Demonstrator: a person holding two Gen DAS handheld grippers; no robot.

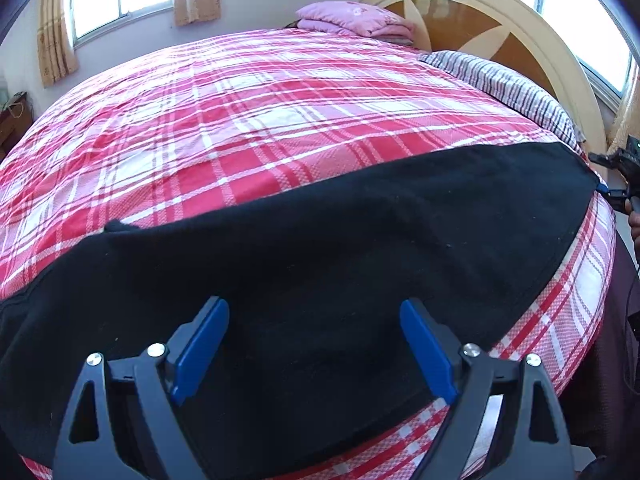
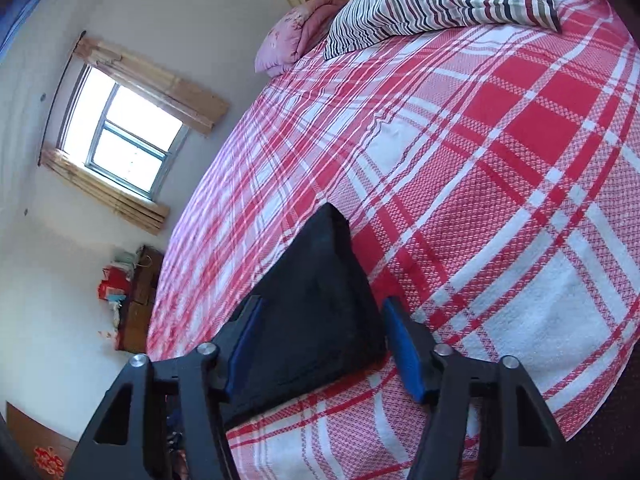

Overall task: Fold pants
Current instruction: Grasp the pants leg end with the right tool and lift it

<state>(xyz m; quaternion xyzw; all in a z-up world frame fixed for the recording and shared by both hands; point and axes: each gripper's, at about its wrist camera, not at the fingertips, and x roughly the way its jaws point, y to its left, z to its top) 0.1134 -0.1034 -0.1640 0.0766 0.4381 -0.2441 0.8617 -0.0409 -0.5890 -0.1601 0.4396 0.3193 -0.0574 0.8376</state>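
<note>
Black pants lie flat across the near side of a bed with a red and white plaid cover. My left gripper is open just above the pants near their near edge, holding nothing. In the right wrist view my right gripper is open, its blue pads either side of the end of the pants. That gripper also shows in the left wrist view at the far right end of the pants.
A striped pillow and a folded pink blanket lie by the wooden headboard. Windows with curtains are on the far wall. A low cabinet with clutter stands beyond the bed.
</note>
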